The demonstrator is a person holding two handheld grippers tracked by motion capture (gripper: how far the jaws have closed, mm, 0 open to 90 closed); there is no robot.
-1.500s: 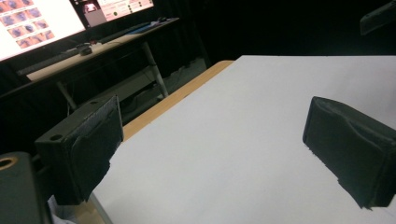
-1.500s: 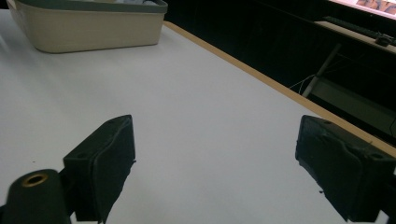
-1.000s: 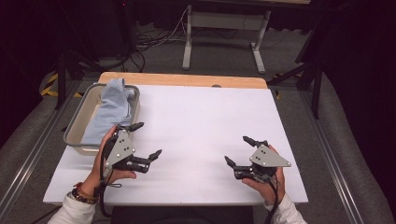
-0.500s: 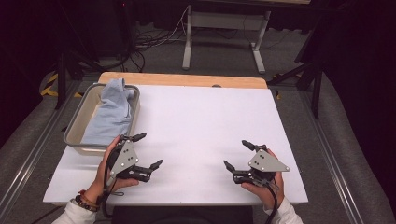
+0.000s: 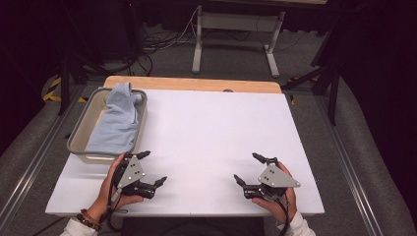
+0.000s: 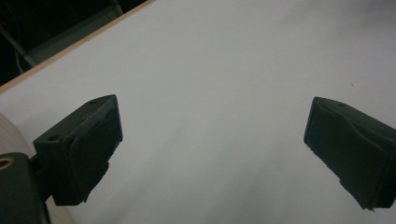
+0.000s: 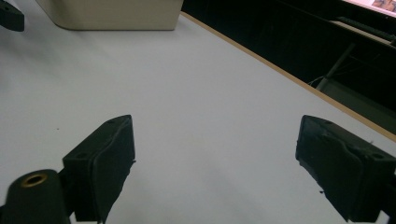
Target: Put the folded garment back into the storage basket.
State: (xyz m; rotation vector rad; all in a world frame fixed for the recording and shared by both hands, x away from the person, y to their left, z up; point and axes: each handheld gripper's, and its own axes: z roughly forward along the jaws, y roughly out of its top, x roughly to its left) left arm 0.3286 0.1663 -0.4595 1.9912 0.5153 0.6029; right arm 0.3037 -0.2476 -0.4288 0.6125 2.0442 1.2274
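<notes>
A light blue cloth (image 5: 115, 118) lies bunched in a beige tray (image 5: 81, 147) at the table's left edge. My left gripper (image 5: 153, 168) rests low on the white table near the front left, just right of the tray's near corner, jaws wide apart and nothing between them. In the left gripper view its gripper (image 6: 212, 154) frames bare white surface. My right gripper (image 5: 248, 168) sits near the front right, also open and empty. In the right gripper view the gripper (image 7: 217, 172) frames bare table, with the tray (image 7: 112, 14) far off.
The white table top (image 5: 211, 132) has a wooden strip (image 5: 192, 83) along its far edge. Beyond it stand a metal table frame (image 5: 236, 34) and cables on a grey floor. Dark curtains close both sides.
Both hands have drawn back toward the table's front edge. The left gripper has moved away from the tray's side. Both grippers stay open.
</notes>
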